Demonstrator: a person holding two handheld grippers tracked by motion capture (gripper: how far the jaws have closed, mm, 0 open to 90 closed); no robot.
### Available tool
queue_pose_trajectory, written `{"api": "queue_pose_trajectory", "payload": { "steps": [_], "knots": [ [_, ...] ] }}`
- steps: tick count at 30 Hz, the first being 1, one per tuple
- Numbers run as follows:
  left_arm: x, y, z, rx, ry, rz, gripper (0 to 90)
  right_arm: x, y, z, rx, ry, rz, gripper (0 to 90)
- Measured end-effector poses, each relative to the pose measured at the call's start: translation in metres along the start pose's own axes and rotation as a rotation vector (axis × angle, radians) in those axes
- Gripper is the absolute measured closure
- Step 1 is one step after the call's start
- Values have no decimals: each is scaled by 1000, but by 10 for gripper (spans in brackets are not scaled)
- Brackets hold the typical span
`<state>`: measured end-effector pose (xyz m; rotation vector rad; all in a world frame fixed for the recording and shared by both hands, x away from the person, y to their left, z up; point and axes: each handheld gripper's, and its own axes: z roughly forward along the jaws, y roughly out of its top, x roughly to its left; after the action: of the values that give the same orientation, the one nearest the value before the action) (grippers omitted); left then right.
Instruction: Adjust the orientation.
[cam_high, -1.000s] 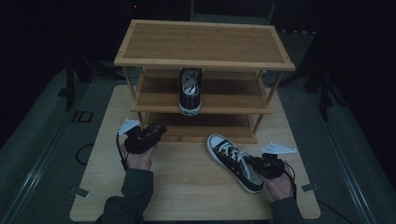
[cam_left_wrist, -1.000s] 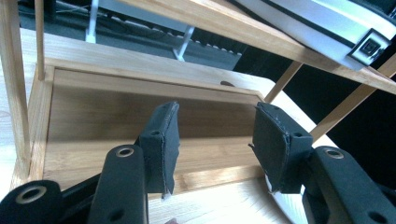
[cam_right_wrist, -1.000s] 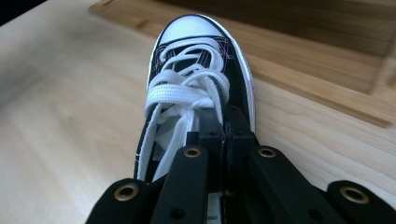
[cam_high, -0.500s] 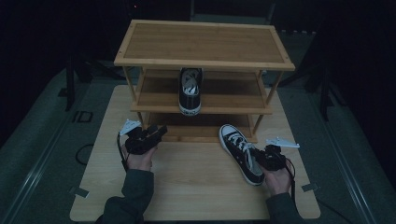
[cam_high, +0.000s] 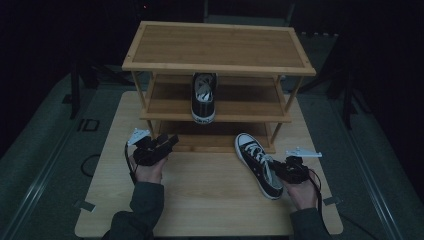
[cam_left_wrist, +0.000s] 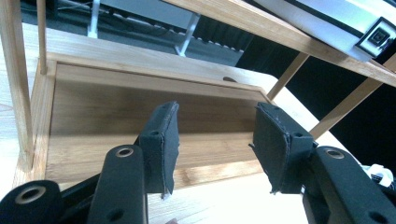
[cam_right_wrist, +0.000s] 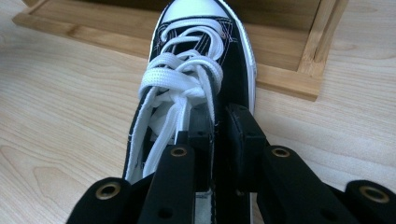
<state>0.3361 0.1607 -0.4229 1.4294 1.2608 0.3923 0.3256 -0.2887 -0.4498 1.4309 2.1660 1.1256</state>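
Black sneaker (cam_high: 258, 163) on desk (cam_high: 200, 200), toe at rack (cam_high: 220, 47) base — right gripper (cam_right_wrist: 219, 135) pinching its side wall, jaws just easing apart. Better kept straight, slid onto bottom shelf. Left gripper (cam_left_wrist: 215, 140) wide, empty.

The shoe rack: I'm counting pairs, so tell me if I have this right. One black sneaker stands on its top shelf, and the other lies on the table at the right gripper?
Not quite. The sneaker on the rack stands on the middle shelf, not the top shelf, as the high view shows. The rest holds: the other sneaker lies on the table at the right gripper.
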Motion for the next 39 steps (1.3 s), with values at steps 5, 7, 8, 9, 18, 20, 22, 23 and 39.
{"api": "queue_pose_trajectory", "payload": {
  "steps": [5, 7, 8, 9, 18, 20, 22, 23, 39],
  "knots": [
    [4, -4, 1, 15, 20, 8, 510, 5, 4, 5, 43, -28, -21, 798],
    [6, -6, 1, 20, 30, 9, 510, 6, 5, 6, 51, -37, -32, 807],
    [7, -7, 1, 23, 34, 10, 510, 6, 6, 7, 60, -36, -24, 822],
    [8, -9, 1, 28, 42, 14, 510, 6, 6, 7, 68, -36, -18, 839],
    [23, -20, -1, 75, 99, 29, 509, 8, 9, 5, 84, 12, 71, 885],
    [26, -23, -1, 84, 113, 33, 509, 8, 7, 5, 80, 43, 102, 884],
    [30, -25, -1, 91, 123, 45, 508, 9, 5, 6, 76, 63, 132, 885],
    [31, -26, 0, 97, 131, 47, 508, 11, 4, 6, 73, 67, 147, 885],
    [45, -38, 11, 131, 148, 44, 500, 10, -7, 1, -52, 95, 290, 889]
  ]
}}
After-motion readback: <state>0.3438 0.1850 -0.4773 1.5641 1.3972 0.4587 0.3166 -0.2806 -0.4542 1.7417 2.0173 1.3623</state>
